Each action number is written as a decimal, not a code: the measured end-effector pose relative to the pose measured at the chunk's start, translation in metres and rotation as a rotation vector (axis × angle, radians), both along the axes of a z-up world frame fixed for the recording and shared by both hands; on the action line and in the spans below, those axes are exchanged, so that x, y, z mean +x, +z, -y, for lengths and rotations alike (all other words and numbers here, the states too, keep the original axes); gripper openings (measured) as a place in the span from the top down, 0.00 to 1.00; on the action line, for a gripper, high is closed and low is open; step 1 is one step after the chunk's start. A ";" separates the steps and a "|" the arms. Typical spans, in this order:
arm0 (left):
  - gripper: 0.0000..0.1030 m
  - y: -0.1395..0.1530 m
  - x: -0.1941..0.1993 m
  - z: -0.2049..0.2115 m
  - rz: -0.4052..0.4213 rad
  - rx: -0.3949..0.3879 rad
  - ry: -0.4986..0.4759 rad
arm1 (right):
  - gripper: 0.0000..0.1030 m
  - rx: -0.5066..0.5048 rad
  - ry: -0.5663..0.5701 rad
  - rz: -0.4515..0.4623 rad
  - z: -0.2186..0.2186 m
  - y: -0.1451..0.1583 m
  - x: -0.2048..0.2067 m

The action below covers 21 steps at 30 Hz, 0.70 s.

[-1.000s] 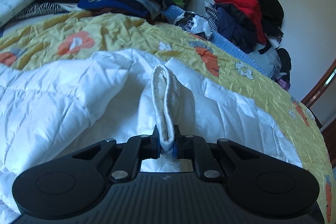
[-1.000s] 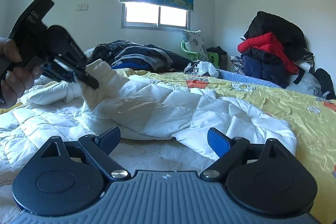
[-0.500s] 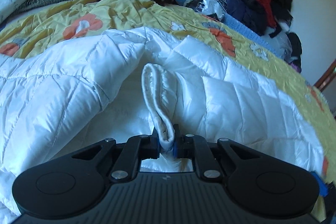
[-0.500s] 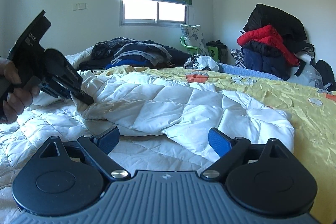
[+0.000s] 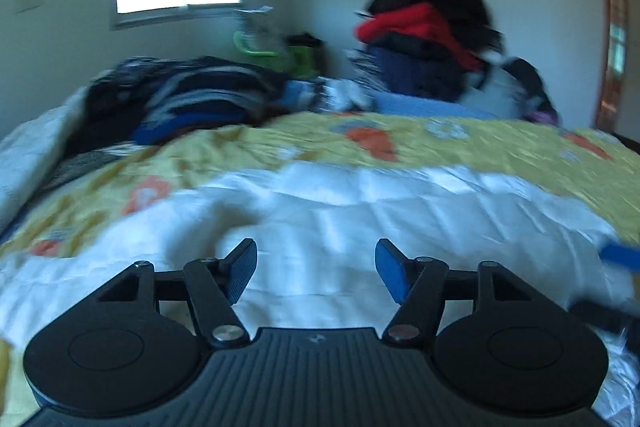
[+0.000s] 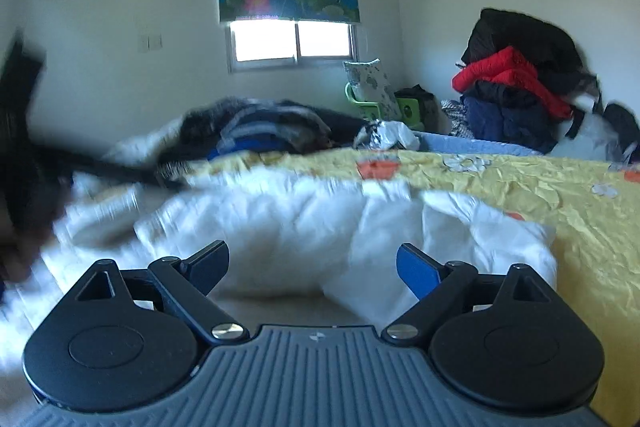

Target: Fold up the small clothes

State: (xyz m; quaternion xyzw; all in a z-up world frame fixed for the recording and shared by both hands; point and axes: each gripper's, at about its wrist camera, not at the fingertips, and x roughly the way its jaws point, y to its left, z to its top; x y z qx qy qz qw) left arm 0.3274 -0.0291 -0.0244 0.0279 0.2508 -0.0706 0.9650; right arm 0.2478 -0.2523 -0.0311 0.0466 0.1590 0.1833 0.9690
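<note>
Left wrist view: the left claw (image 5: 316, 269) gapes empty just above the white padded jacket (image 5: 360, 211), spread crosswise on the bed (image 5: 500, 147). Right claw (image 6: 312, 267), also agape, faces its nearer folded edge.

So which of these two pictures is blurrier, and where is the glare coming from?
Left wrist view: smeared nearly throughout, white jacket and clothes pile streaky; only the left hand-held gripper, open, is sharp. Right wrist view: blur mostly at left, where the jacket smears. The window is blown out in both.
</note>
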 end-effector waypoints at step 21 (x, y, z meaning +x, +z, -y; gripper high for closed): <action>0.34 -0.060 0.064 0.019 -0.214 0.048 -0.084 | 0.03 -0.189 -0.149 -0.359 0.006 -0.060 0.120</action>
